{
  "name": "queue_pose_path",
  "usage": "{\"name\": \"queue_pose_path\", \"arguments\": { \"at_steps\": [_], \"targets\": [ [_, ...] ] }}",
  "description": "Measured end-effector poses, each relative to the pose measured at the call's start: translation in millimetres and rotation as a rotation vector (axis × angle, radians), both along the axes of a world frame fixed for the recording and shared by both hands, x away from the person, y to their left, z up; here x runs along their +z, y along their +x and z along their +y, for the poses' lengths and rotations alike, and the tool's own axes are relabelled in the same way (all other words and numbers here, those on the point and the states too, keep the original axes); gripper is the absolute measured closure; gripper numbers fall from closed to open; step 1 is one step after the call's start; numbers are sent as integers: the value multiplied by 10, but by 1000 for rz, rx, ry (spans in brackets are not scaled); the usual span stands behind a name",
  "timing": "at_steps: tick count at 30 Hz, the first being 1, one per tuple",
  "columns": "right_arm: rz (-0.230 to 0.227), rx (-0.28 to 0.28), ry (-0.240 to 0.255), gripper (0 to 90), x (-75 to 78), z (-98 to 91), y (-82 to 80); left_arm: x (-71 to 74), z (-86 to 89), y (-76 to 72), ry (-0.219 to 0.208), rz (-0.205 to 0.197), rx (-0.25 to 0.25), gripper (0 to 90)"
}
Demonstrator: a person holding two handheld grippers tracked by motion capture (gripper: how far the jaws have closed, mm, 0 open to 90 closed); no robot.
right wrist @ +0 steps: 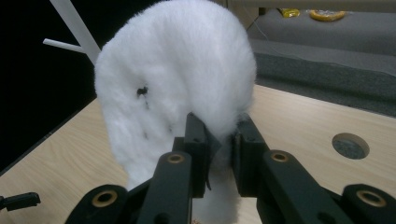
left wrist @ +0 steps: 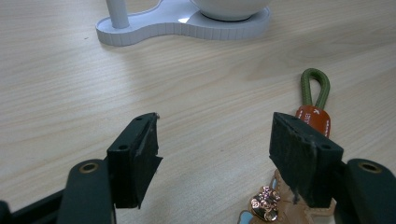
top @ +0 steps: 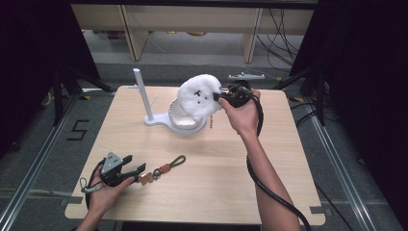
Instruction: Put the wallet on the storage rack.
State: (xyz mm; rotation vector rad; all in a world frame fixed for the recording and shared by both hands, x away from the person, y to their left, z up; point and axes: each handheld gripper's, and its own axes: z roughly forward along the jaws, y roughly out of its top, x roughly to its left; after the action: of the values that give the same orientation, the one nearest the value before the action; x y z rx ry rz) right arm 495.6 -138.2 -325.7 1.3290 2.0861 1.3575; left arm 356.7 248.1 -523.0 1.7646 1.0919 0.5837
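Note:
A fluffy white plush toy [top: 198,96] with small black face marks hangs above the white bowl [top: 182,117] of a white stand. My right gripper [top: 220,97] is shut on the plush's edge, and the plush [right wrist: 177,79] bulges above the jaws of that gripper [right wrist: 222,156]. A keychain [top: 163,169] with a green cord loop, an orange clasp and small charms lies on the table near the front left. My left gripper [top: 138,169] stands open just left of the keychain. Between and past its jaws, the green loop [left wrist: 315,88] and charms [left wrist: 265,205] lie near the right jaw of this gripper [left wrist: 219,158].
The white stand [top: 169,122] has a tall post [top: 143,94] with short pegs at the table's back centre. A round hole [right wrist: 350,145] is in the tabletop. Black frame legs and cables stand beyond the table's [top: 202,187] far edge.

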Motion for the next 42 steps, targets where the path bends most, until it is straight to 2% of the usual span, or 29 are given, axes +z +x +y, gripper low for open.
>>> {"name": "queue_pose_path", "arguments": {
  "at_steps": [1, 11, 14, 20, 23, 25, 42],
  "targets": [
    [-16, 13, -11, 795, 1, -1, 23, 0, 0, -1, 0, 0, 0, 321],
    [-13, 13, 3, 795, 13, 90, 130, 0, -4, 0, 1, 0, -2, 322],
    [1, 3, 7, 795, 15, 124, 154, 0, -3, -1, 2, 0, -2, 322],
    [-9, 15, 7, 795, 29, 179, 230, 0, -2, -1, 1, 0, -3, 322],
    [1, 6, 15, 794, 39, 206, 251, 0, -1, -1, 0, 0, -3, 322],
    [-11, 15, 8, 795, 49, 228, 287, -3, -1, 1, -7, -4, -6, 322],
    [-14, -6, 39, 794, 9, 382, 461, 0, 4, -3, -6, -3, -5, 322]
  ]
}}
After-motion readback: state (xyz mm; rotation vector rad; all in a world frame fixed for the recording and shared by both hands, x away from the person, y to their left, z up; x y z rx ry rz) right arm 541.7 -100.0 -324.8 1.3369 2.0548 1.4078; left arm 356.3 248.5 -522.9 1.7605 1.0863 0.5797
